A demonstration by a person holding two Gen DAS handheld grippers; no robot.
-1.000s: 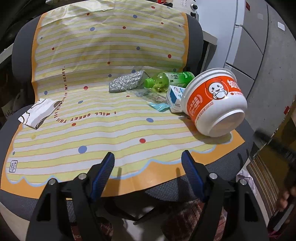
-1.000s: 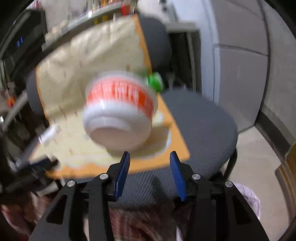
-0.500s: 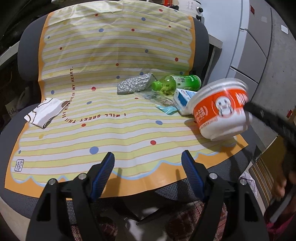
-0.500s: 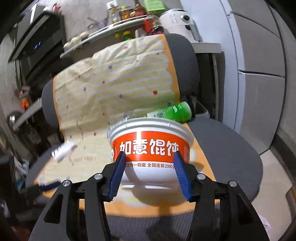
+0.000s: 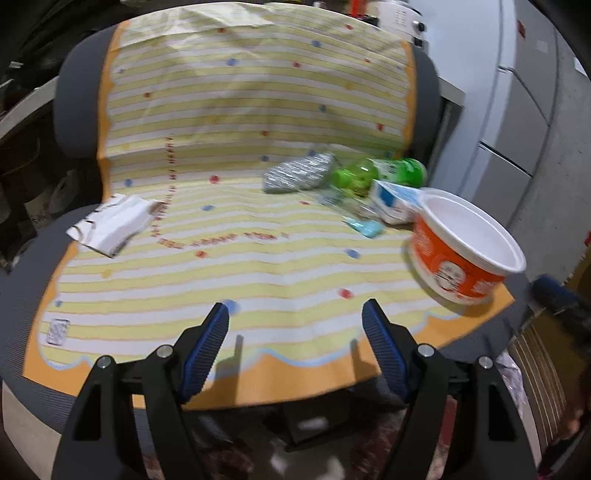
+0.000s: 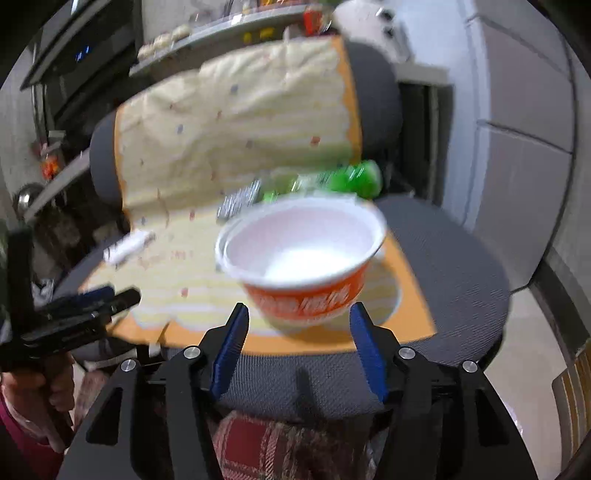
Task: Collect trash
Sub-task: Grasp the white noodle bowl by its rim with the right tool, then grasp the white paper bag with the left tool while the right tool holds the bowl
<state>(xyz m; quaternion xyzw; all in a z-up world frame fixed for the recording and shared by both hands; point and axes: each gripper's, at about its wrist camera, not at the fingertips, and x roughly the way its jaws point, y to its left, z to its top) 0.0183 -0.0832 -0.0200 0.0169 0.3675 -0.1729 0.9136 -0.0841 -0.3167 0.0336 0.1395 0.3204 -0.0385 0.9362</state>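
I am holding my left gripper [image 5: 295,321] released, its blue pads spread wide over the front edge of the seat, gripping nothing. My right gripper [image 6: 298,325] is also released; its pads are standing either side of the bowl's [image 6: 301,254] lower wall, but I cannot tell whether they are touching it, since the picture is blurred.

The bowl, orange outside and white inside, is sitting mouth up and tilted at the front right corner of the cloth [image 5: 229,229], a yellow striped sheet with coloured dots and an orange border that is covering the seat and back of a grey chair [image 6: 454,266]. In the left view the bowl [image 5: 463,251] is lying just in front of a white and blue carton [image 5: 393,201]. Beside the carton a small teal scrap [image 5: 364,227] is lying on the cloth. Behind these a green bottle [image 5: 380,173] is lying on its side, with a silver foil pack [image 5: 297,173] just to its left, both near the crease where seat meets back. Well apart, on the left side of the seat, a white crumpled wrapper [image 5: 114,225] is lying.

In the right view I am seeing my left gripper [image 6: 99,299] at the left edge, held by a hand [image 6: 44,387]. Beyond the chair a shelf [image 6: 221,33] with jars is showing, blurred.
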